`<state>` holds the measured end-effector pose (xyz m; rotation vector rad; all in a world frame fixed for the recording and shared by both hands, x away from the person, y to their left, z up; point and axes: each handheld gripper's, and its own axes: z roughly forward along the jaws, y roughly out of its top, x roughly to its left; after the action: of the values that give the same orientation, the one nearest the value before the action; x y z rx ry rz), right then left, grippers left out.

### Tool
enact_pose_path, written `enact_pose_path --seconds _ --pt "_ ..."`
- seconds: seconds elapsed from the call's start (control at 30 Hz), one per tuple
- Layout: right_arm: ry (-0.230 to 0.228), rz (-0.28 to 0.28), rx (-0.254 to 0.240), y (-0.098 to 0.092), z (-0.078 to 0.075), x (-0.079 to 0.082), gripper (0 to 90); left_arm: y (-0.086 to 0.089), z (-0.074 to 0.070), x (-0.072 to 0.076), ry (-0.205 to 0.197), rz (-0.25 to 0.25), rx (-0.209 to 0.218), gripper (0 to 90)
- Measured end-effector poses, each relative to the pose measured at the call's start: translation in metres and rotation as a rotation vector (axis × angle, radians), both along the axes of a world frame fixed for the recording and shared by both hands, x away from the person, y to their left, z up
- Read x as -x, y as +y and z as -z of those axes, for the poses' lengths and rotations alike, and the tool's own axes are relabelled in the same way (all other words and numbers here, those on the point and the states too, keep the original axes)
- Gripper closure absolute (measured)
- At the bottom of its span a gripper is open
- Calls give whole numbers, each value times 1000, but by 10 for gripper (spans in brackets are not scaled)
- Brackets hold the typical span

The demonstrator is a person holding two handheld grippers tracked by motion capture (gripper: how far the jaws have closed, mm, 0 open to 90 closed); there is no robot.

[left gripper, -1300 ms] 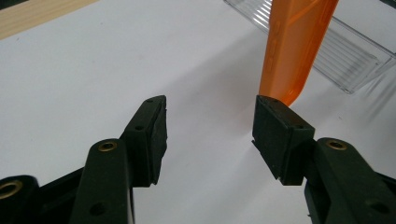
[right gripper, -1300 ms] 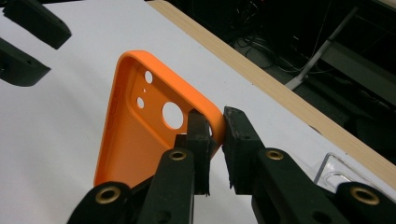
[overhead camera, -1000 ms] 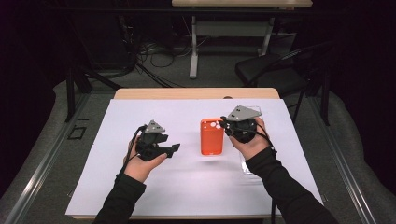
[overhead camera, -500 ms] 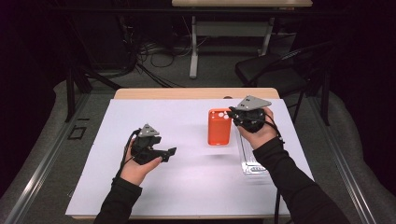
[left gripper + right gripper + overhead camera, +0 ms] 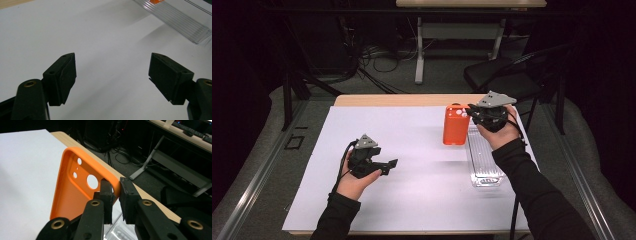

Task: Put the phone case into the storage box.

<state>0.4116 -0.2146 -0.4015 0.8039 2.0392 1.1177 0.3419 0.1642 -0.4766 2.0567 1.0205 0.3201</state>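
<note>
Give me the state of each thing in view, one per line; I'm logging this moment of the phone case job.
Orange phone case: lifted off the table, clamped by its rim, inner side toward the right gripper camera.
Right gripper: shut on the case's edge.
Left gripper: open, jaws just opened wider, nothing between them.
Clear plastic package: lying flat on the white sheet.

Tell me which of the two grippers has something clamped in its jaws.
The right gripper: it pinches the rim of the orange phone case. The left gripper stands open, jaws just widened, with nothing between them.
</note>
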Motion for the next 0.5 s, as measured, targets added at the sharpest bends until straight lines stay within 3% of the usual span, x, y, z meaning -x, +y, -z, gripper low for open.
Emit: enact_pose_path --seconds 0.1,0.5 --pt "-3 12 -18 -7 -5 -3 819 2 0 0 -2 -4 0 224" --pt "-19 52 -5 -24 -15 -8 819 1 1 0 1 3 -5 221"
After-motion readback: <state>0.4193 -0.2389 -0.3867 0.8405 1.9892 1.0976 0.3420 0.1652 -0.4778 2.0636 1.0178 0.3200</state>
